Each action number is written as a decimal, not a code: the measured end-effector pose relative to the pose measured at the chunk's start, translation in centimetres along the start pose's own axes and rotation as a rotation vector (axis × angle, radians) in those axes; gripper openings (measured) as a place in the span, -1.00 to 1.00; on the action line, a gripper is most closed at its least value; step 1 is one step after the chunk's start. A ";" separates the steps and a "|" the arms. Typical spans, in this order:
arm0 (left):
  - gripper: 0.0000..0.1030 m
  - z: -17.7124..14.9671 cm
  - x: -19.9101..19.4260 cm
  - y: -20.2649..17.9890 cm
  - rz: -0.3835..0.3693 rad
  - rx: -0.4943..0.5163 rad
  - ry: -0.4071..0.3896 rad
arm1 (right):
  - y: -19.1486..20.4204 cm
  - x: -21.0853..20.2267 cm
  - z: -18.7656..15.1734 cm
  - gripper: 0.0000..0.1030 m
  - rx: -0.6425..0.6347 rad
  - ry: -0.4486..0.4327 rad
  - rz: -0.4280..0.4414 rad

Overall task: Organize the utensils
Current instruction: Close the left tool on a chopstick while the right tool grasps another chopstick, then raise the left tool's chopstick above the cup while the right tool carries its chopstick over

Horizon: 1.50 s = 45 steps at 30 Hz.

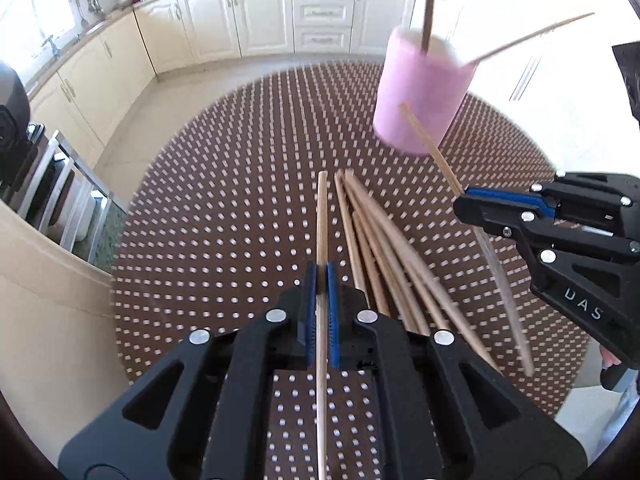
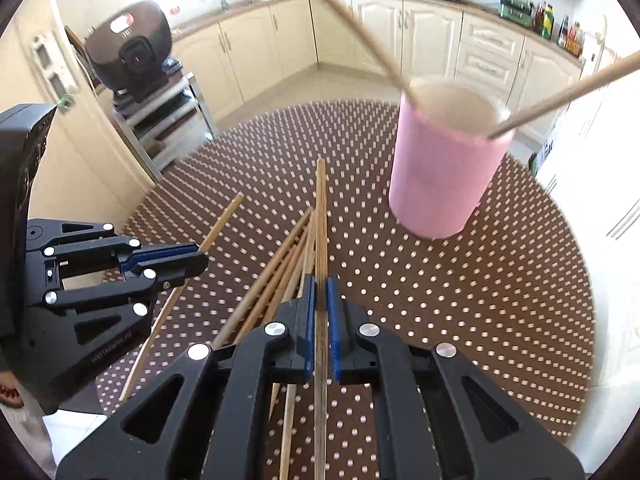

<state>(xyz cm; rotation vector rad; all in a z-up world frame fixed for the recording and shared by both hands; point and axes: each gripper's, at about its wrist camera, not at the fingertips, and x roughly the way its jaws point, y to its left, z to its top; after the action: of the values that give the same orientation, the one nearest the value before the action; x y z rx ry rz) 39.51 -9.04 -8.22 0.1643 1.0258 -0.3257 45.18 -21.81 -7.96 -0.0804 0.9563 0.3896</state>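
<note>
My left gripper point(image 1: 322, 270) is shut on one wooden chopstick point(image 1: 322, 216), which runs straight out between the blue pads, lifted off the table. My right gripper point(image 2: 321, 282) is likewise shut on another chopstick point(image 2: 321, 208). In the left wrist view the right gripper point(image 1: 464, 200) comes in from the right, its chopstick slanting toward the pink cup point(image 1: 420, 96). The cup point(image 2: 444, 168) stands upright at the far right with two chopsticks leaning in it. A loose pile of chopsticks point(image 1: 380, 248) lies on the table between the grippers.
The round brown table point(image 1: 220, 200) with white dots ends in a curved edge on every side. A dark rice cooker point(image 2: 132, 48) sits on a metal rack to the left. Cream kitchen cabinets point(image 1: 264, 12) line the far wall. A person's foot point(image 2: 10, 394) shows at lower left.
</note>
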 end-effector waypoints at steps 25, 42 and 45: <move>-0.90 1.0 -15.2 -3.2 -0.094 -0.047 -0.479 | -1.6 -14.9 -0.5 -0.90 -0.011 -0.411 -0.104; -0.90 8.7 -14.7 -5.3 -0.107 -0.155 -0.719 | -6.9 -17.6 3.7 -0.91 0.117 -0.741 -0.114; -0.90 9.6 -13.8 -5.6 -0.083 -0.162 -0.746 | -7.7 -17.1 3.9 -0.91 0.134 -0.768 -0.112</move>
<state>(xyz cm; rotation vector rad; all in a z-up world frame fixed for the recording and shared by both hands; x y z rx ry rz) 38.79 -14.39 8.63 -0.1441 0.3166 -0.3395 42.21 -32.97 7.27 0.1320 0.2152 0.2193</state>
